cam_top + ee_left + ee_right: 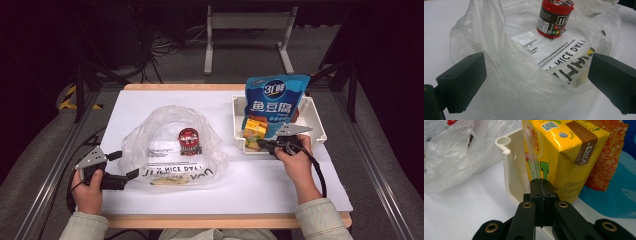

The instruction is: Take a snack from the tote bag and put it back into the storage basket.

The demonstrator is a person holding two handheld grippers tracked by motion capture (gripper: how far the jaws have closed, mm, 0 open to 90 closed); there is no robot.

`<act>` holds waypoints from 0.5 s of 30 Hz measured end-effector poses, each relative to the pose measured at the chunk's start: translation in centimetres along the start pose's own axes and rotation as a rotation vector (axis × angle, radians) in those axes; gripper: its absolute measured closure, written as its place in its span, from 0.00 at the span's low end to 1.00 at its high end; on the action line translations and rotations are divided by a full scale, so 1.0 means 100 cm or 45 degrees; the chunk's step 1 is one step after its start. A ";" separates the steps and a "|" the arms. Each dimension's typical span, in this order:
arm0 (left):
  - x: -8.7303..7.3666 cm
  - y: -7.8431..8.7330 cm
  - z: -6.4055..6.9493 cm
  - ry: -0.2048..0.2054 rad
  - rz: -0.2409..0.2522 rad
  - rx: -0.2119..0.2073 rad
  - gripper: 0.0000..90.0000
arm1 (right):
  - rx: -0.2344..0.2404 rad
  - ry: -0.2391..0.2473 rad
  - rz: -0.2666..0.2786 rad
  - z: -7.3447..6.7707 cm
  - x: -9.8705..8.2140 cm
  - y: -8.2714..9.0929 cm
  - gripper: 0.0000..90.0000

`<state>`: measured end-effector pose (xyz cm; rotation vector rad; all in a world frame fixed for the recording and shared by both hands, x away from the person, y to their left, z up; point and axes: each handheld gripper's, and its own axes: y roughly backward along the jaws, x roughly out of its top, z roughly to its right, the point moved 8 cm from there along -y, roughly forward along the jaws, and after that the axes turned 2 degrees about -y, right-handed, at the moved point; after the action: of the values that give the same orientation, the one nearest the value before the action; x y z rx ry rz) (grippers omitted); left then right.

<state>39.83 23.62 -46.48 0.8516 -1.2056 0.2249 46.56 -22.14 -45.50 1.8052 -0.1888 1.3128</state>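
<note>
A clear plastic bag [172,145] printed with black letters lies open on the white table, and a red-lidded candy jar [189,141] stands upright inside it. My left gripper [126,164] is open at the bag's left rim. In the left gripper view the bag's [506,75] crumpled edge lies between the wide jaws of that gripper [536,75], untouched by them, with the jar [555,17] beyond. My right gripper [260,144] is shut at the white tray's [317,122] front left corner. Seen along the right gripper [540,181], its tips rest against a yellow drink carton [564,157] with a wrapped straw.
A tall blue snack bag [272,102] leans in the tray behind the carton, with an orange packet [609,157] beside it. The tray wall [510,162] stands just left of my right jaws. Metal frame rails flank the table, and a white stand [248,30] sits beyond it.
</note>
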 end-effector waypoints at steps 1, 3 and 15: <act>0.000 0.000 0.000 0.000 0.000 0.000 0.03 | -0.014 0.001 -0.006 0.001 -0.001 0.000 1.00; 0.000 0.000 0.000 0.000 0.000 0.000 0.03 | -0.021 -0.006 -0.008 0.003 -0.001 0.000 1.00; -0.001 0.001 0.001 -0.002 0.000 0.000 0.03 | -0.067 -0.040 -0.005 0.012 -0.003 0.001 1.00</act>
<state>39.74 23.63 -46.50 0.8517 -1.2068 0.2242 47.18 -23.14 -45.73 1.7819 -0.2343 1.2659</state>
